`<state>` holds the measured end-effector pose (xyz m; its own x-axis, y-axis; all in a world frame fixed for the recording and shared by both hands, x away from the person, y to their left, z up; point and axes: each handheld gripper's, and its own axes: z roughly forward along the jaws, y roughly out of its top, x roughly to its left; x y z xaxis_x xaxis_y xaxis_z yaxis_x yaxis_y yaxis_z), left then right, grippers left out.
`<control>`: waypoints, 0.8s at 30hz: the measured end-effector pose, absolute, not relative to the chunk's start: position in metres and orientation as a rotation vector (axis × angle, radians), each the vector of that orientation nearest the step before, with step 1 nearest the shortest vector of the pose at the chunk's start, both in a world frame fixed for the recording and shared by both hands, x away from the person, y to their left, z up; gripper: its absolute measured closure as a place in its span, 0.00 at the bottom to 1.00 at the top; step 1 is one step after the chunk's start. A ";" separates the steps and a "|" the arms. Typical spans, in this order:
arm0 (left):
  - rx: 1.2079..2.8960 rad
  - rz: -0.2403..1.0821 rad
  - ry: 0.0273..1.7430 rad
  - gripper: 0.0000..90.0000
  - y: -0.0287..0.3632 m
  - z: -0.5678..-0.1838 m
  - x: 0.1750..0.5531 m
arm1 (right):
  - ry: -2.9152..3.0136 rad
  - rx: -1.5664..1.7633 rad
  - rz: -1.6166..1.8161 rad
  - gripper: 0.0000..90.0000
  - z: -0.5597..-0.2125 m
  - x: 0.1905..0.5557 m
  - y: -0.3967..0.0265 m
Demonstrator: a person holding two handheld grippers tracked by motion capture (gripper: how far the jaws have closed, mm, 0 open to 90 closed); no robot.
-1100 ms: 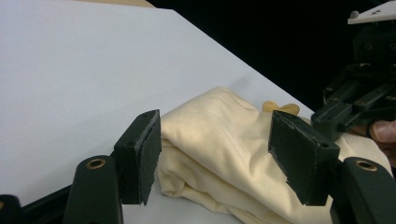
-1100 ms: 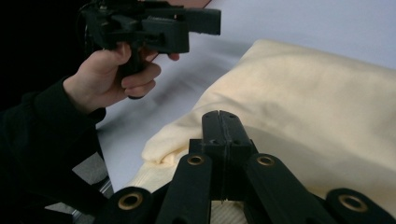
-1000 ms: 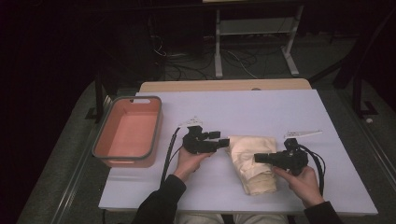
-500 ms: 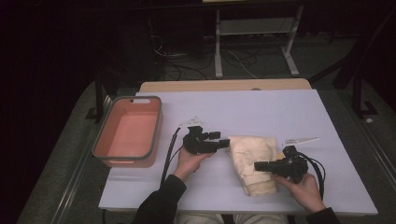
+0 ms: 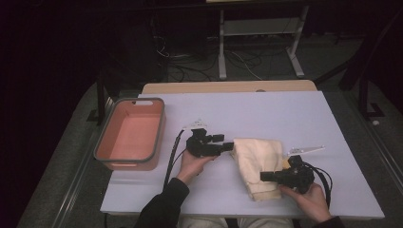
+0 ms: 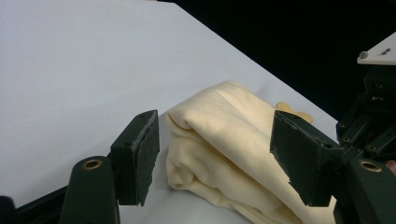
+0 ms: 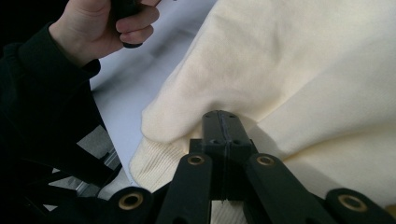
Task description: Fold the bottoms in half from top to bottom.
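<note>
Folding a soft cream cloth [image 5: 256, 164] is the job we have in hand, and it lies on the white table [image 5: 266, 111] near our edge, between our two hands. Our right claw [image 5: 264, 176] is shut tight, with its two jaws pressed flat together. In the right gripper view its tip [image 7: 220, 122] pokes in under a fold of the cloth, near the ribbed edge at the close end. We cannot tell if any cloth is pinched between the jaws, because they look closed on each other.

Our left claw [image 5: 230, 146] is open about halfway, and its pads [image 6: 140, 156] hold nothing. In the left gripper view the far corner of the cloth [image 6: 219, 140] sits just ahead of the open jaws, a bit past the tips and not yet touching them.

The cloth is longer than it is wide. Its long way runs from the far end by our left claw down to the near end by our right claw. So each claw has its own end, and the left one is nearer the far corner. We think the left claw needs only a small push forward to take that corner. The orange bin [image 5: 129, 133] sits well apart on the left
</note>
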<state>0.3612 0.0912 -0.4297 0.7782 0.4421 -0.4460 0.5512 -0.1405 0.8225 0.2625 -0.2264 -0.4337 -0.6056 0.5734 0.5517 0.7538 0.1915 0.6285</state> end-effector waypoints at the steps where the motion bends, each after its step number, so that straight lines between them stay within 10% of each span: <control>1: 1.772 -0.113 0.773 0.36 0.091 -0.430 0.361 | -2.268 -1.283 -1.379 0.99 -0.434 0.262 -0.226; 24: 1.814 -0.113 0.726 0.30 0.085 -0.418 0.361 | -2.308 -1.312 -1.529 0.78 -0.415 0.256 -0.233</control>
